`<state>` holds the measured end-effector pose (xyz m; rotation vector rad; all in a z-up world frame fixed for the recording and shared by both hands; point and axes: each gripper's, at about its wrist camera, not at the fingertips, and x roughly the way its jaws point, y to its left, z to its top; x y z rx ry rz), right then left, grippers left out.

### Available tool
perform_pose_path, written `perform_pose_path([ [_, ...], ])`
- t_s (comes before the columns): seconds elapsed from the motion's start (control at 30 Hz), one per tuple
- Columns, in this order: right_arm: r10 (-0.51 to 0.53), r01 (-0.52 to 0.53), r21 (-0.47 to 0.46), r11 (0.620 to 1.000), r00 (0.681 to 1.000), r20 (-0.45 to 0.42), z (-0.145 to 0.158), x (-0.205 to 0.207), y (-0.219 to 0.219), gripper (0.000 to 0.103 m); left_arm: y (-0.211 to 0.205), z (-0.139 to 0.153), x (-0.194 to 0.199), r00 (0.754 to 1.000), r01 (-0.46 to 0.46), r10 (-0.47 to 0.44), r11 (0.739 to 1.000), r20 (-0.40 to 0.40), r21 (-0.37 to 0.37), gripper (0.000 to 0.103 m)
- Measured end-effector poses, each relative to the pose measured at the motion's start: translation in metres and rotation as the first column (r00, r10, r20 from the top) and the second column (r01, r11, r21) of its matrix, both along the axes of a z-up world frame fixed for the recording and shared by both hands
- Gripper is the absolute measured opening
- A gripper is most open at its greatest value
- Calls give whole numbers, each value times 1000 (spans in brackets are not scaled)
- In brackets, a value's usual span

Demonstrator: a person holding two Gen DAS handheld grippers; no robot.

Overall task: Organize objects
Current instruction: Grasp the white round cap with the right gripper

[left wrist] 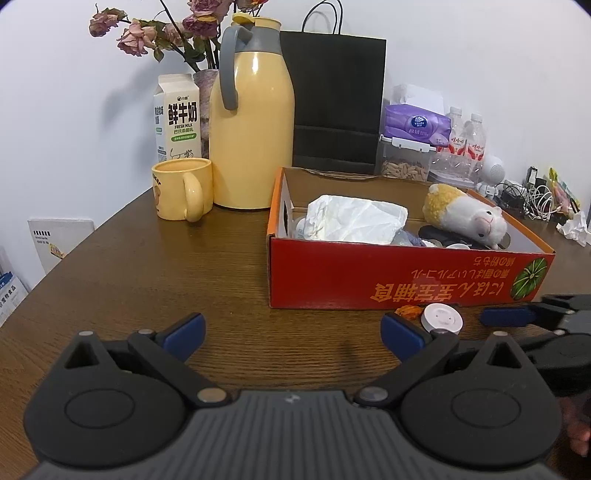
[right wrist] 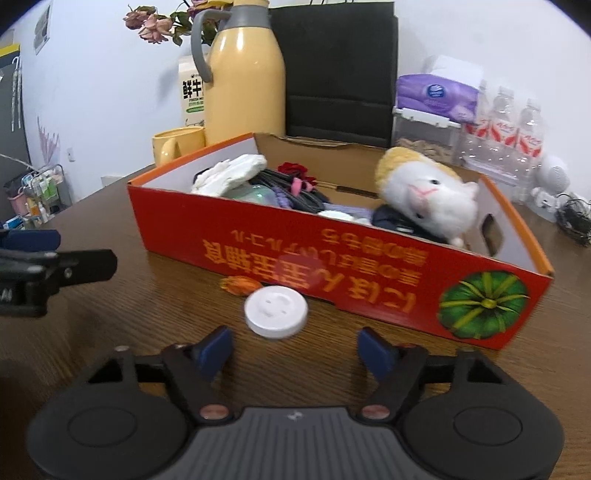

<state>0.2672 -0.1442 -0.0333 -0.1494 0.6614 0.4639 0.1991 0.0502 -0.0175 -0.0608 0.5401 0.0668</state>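
Observation:
A red cardboard box [left wrist: 406, 275] [right wrist: 332, 254] stands on the brown table, holding a plush alpaca [left wrist: 465, 212] [right wrist: 428, 188], crumpled white paper [left wrist: 354, 219], cables and other small items. In front of the box lie a white round cap [left wrist: 442, 318] [right wrist: 276, 312] and a small orange wrapped candy [left wrist: 408, 312] [right wrist: 240, 285]. My right gripper [right wrist: 295, 350] stands open just short of the cap, nothing between its blue pads. My left gripper [left wrist: 293, 332] is open over bare table, left of the cap. One finger [left wrist: 508, 316] of the right gripper shows at the right of the left wrist view.
Behind the box stand a yellow thermos jug [left wrist: 253, 125], a yellow mug [left wrist: 184, 188], a milk carton [left wrist: 179, 118], a black paper bag [left wrist: 338, 99], a tissue pack [left wrist: 415, 123], water bottles [left wrist: 467, 138] and a tangle of cables [left wrist: 532, 201]. Dried flowers [left wrist: 162, 29] stand at the back left.

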Motion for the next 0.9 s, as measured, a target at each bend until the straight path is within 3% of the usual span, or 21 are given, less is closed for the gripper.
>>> perform_pose_path([
  [0.2,-22,22,11,1000,1000,0,0,14,14,60,1,0,-1,1000,1,-1,1000,1,-4,103],
  [0.37,-29,29,20,999,1000,6,-1,16,14,38,1,0,-1,1000,2,-2,1000,2,-4,103],
  [0.9,-26,25,10,1000,996,91,5,-1,6,38,1,-6,4,999,-23,23,1000,-23,7,103],
])
